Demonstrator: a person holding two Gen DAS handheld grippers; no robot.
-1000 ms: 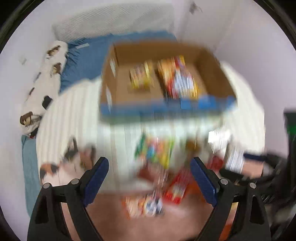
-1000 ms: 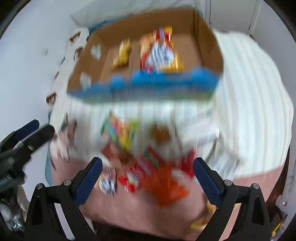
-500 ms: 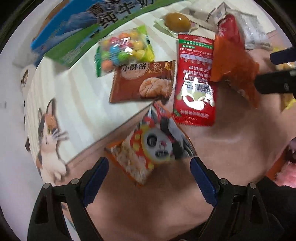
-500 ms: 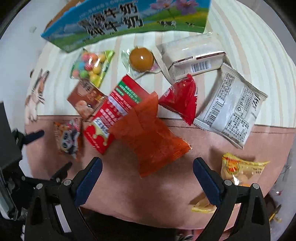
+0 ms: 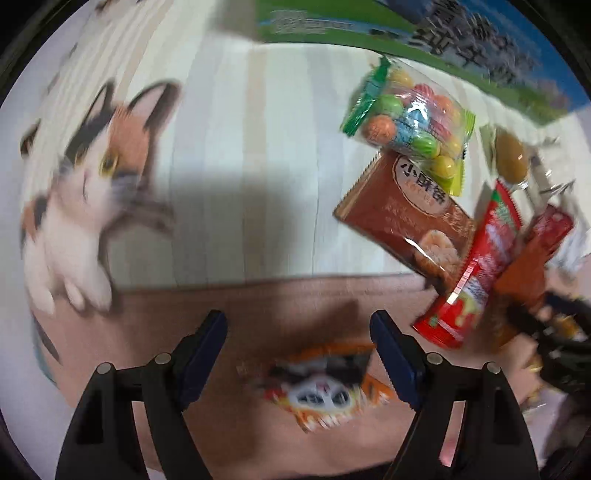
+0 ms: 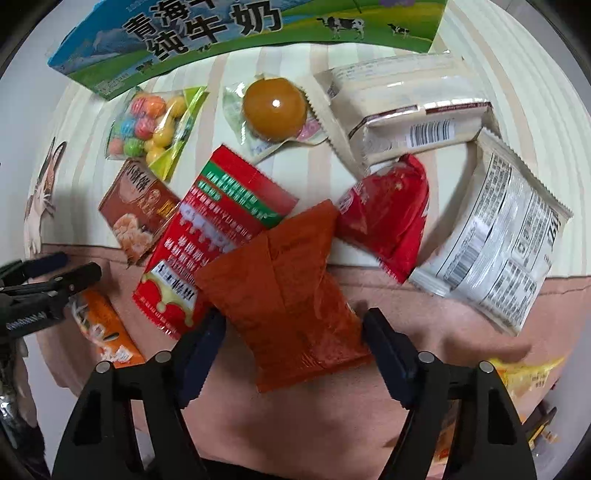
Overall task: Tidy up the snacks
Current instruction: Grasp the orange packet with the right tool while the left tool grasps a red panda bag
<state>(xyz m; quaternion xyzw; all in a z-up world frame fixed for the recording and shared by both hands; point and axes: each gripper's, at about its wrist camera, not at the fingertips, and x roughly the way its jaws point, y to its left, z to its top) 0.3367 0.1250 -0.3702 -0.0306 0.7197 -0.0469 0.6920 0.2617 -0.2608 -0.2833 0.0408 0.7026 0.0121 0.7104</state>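
1. Left gripper [image 5: 299,354] — jaws spread, straddling a panda snack packet [image 5: 321,387] on the pink blanket [image 5: 258,306].
2. Right gripper [image 6: 293,343] — jaws spread around an orange pouch [image 6: 284,295], beside the milk carton box [image 6: 221,29].

Everything here lies on a bed. Its cover [image 5: 236,147] is cream with faint paler stripes running lengthwise, soft and slightly rumpled. Printed on it is a calico cat [image 5: 85,184], white-bodied with orange and black patches, pointed ears and one yellow eye, blurred in the left view; a sliver of the same cat shows at the left edge of the right view. Nearer me the cream gives way along a straight seam to a dusty pink band [image 6: 424,306]. Light falls from above, throwing soft grey shadows across the stripes and the pink fabric.
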